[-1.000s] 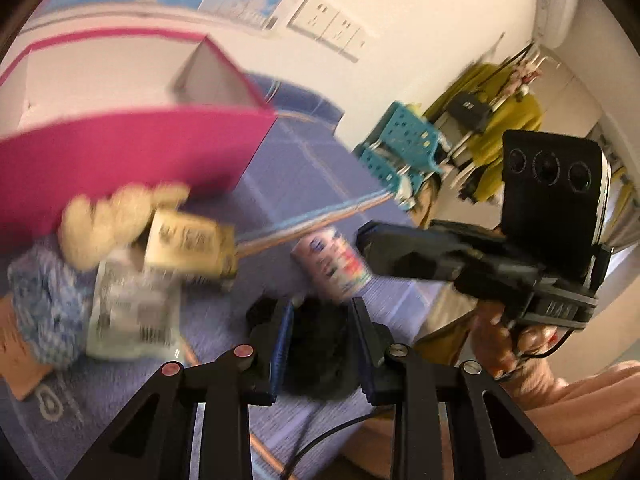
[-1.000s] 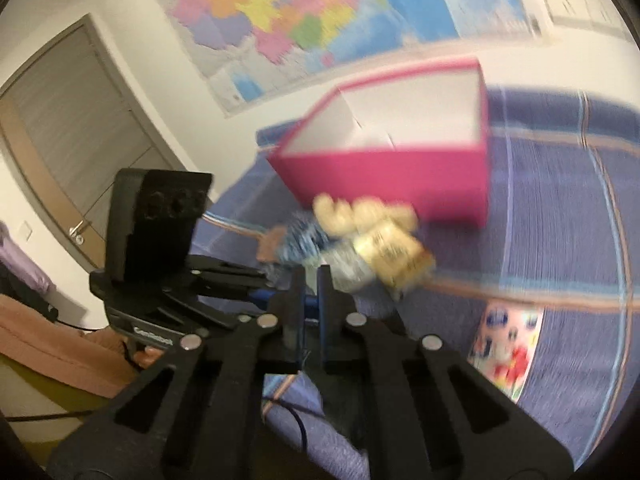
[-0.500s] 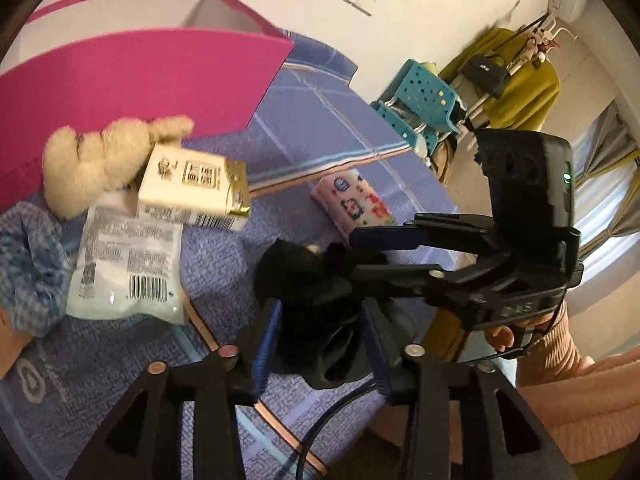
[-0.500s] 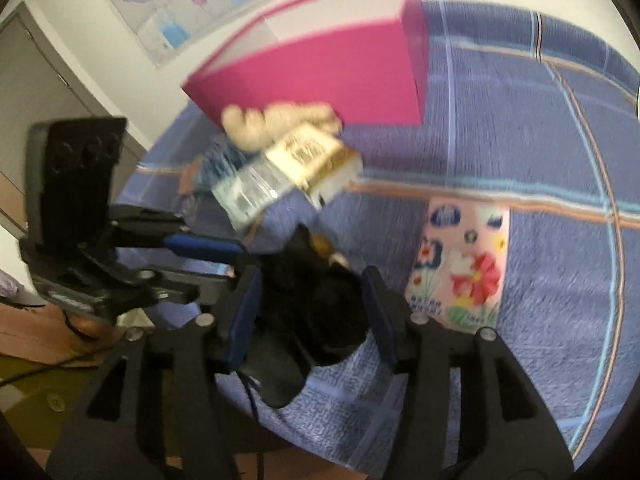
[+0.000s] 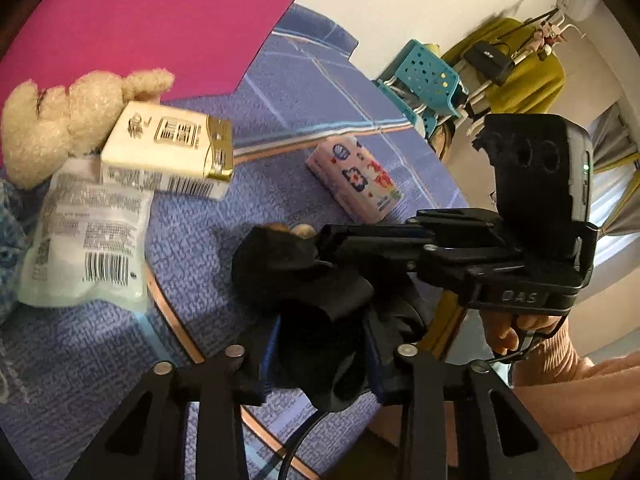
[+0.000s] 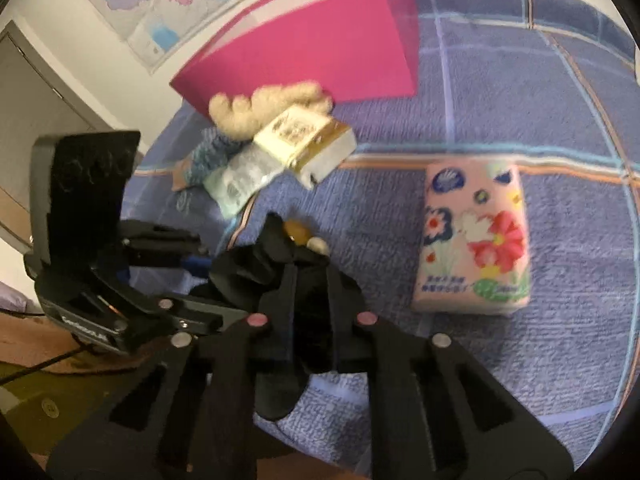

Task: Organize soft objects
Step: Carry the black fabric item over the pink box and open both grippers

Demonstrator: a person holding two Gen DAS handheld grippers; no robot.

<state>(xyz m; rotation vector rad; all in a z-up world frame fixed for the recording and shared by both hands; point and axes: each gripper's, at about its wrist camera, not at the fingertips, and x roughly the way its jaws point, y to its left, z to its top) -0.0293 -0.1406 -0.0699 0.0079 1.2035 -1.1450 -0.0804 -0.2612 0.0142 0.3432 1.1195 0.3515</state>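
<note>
While both claws, just closing, clamp the black cloth (image 5: 304, 280), its long axis can't be told.

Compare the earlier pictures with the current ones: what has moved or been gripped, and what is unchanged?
Both grippers have come down towards the blue cloth. The right gripper, open half a second ago, has just closed on the black fabric; the left gripper has also been closing on it. The toy bear, packets and pink box stayed put.
</note>
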